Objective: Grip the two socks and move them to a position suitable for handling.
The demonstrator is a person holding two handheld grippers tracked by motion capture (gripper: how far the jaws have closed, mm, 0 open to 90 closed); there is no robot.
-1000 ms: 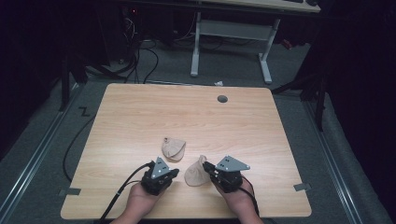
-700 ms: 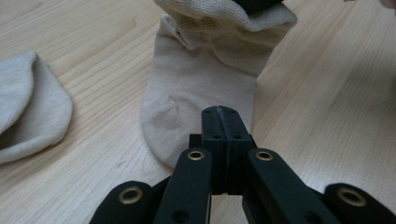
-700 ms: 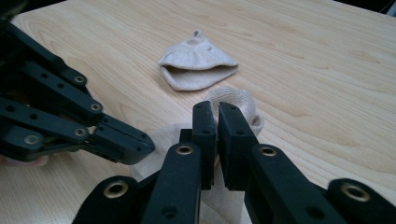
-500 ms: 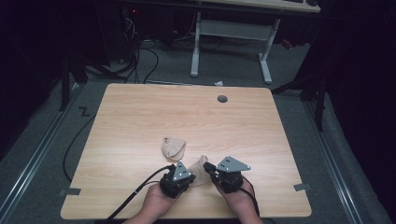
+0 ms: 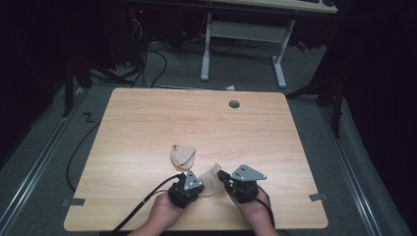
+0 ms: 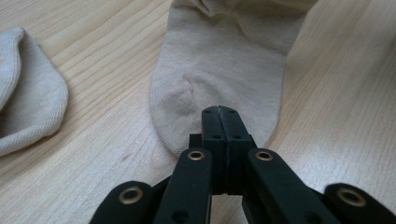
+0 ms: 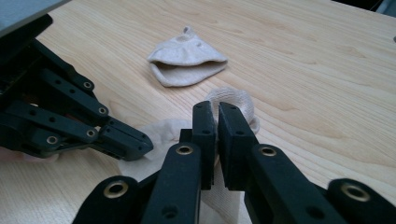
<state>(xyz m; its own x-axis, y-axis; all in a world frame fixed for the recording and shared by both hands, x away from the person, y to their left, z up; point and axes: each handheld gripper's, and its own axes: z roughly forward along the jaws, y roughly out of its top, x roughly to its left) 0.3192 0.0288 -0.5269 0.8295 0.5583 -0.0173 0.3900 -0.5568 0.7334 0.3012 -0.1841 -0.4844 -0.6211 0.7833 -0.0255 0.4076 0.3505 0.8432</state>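
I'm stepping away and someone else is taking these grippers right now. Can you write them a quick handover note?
Left gripper: fingers shut on the near sock at its rounded end.
Right gripper: fingers shut on the same sock's other end, where the fabric bunches.
The near sock lies flat between the two grippers near the front edge of the table. The second sock lies loose just beyond, untouched.
Done: both ends gripped.
Left: probably lift or straighten it, then pair it with the second sock.

Black two-jaw left gripper [image 5: 196, 183] and right gripper [image 5: 222, 175], lower centre of the high view, jaws closed, hands underneath.
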